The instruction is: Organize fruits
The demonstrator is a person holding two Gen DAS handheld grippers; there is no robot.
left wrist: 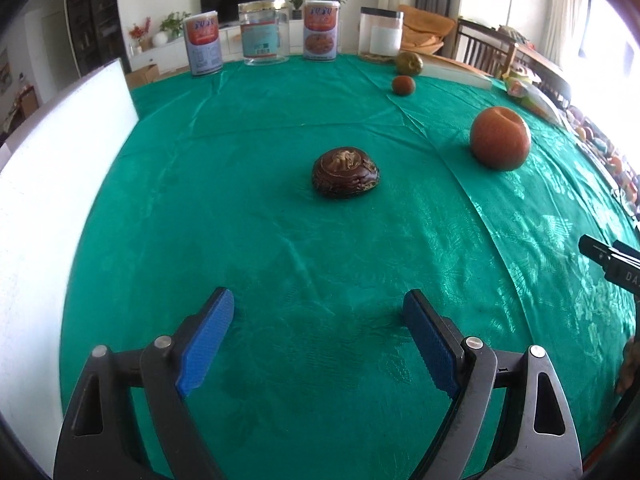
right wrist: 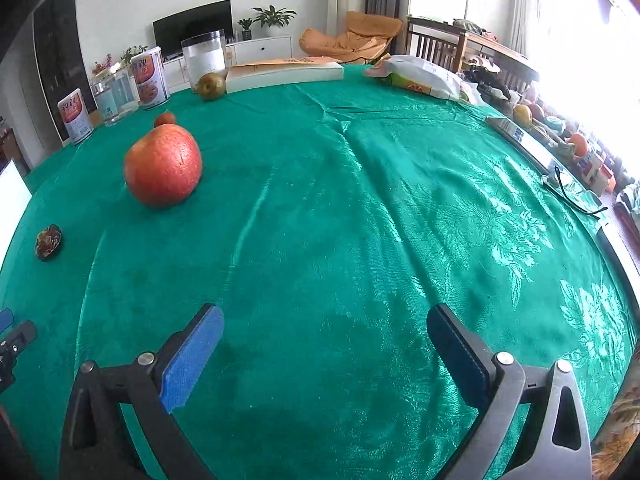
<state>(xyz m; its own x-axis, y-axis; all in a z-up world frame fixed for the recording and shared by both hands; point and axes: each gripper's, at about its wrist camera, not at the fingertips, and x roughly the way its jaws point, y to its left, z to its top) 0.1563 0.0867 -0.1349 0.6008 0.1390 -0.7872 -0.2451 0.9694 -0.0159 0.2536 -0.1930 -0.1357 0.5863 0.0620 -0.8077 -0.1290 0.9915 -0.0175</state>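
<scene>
A dark brown, wrinkled flat fruit [left wrist: 346, 173] lies on the green tablecloth [left wrist: 280, 240], straight ahead of my left gripper [left wrist: 320, 300], which is open and holds nothing. It is seen small at the far left [right wrist: 48, 241] in the right wrist view. A big red-orange round fruit [left wrist: 500, 137] [right wrist: 163, 166] sits to its right. Farther back are a small reddish fruit [left wrist: 403, 85] [right wrist: 165, 119] and a greenish-brown pear [left wrist: 409, 63] [right wrist: 211, 86]. My right gripper [right wrist: 325, 314] hangs open over bare cloth, well right of the fruits. Its black tip [left wrist: 608, 258] shows at the left view's right edge.
Two printed cans [left wrist: 204, 42] [left wrist: 321, 29] and two clear jars [left wrist: 264, 32] [left wrist: 380, 32] line the table's far edge. A white board [left wrist: 60, 152] stands at the left. A book [right wrist: 284, 73], a snack bag [right wrist: 420, 76] and glasses [right wrist: 576, 194] lie along the back and right.
</scene>
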